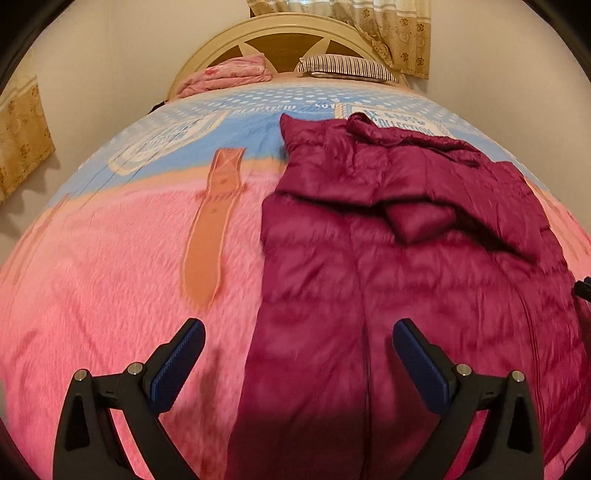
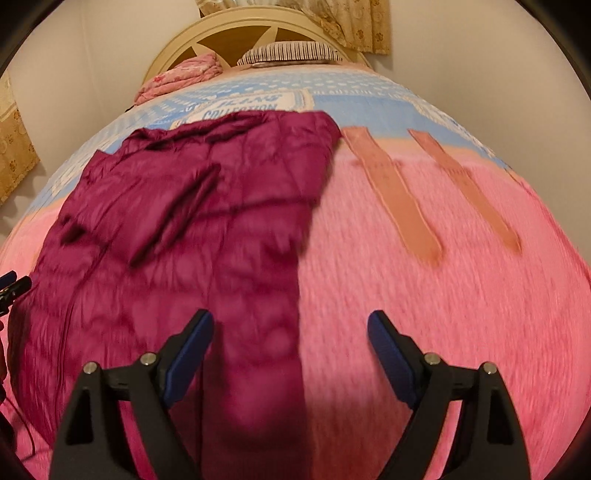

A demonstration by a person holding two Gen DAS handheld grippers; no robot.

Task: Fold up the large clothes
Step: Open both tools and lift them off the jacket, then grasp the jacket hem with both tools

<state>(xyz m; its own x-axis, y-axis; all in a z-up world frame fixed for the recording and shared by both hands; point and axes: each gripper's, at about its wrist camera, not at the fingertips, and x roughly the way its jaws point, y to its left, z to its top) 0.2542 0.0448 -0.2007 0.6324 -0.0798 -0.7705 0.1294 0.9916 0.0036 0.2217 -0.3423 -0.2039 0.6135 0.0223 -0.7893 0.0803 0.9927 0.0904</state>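
Observation:
A large maroon quilted coat (image 1: 388,258) lies spread lengthwise on the bed, with a sleeve folded across its upper part. In the right wrist view the same coat (image 2: 192,229) fills the left half. My left gripper (image 1: 299,332) hovers open above the coat's left edge, nothing between its blue pads. Over the coat's right edge, where it meets the pink blanket, my right gripper (image 2: 290,325) also hangs open and holds nothing. The tip of each gripper shows at the other view's side edge.
A fluffy pink and blue blanket (image 1: 110,277) covers the bed. A cream headboard (image 1: 280,33) stands at the far end, with a striped pillow (image 1: 343,66) and a folded pink cloth (image 1: 225,75). Patterned curtains (image 1: 391,33) hang behind. Bare blanket (image 2: 443,295) lies right of the coat.

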